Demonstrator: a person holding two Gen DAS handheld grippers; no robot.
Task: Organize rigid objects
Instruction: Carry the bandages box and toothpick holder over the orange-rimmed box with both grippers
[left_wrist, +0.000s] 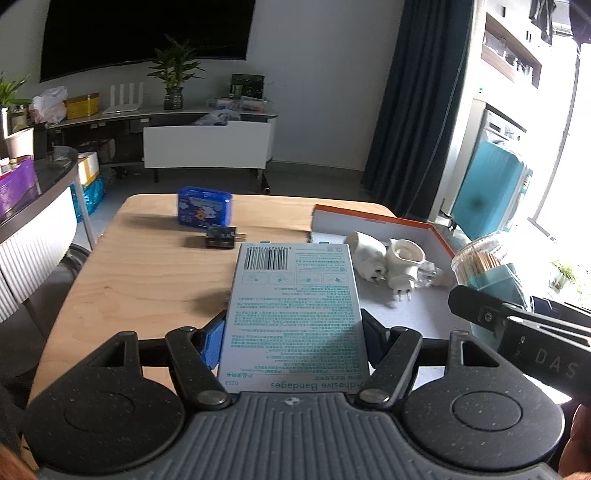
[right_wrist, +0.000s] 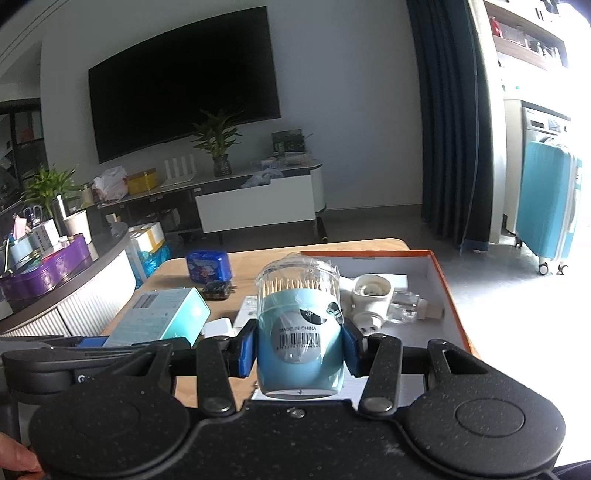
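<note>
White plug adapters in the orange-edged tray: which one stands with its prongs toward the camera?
The round-bodied white adapter, right of the lumpy white plug; its two prongs point at the camera.

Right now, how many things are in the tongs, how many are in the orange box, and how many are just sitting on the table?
In the tongs: 2, bandage box and toothpick jar.
In the orange box: 3, white plug adapter, second white plug, clear plastic piece.
On the table: 2, blue pack and black charger.
Total: 7
</note>
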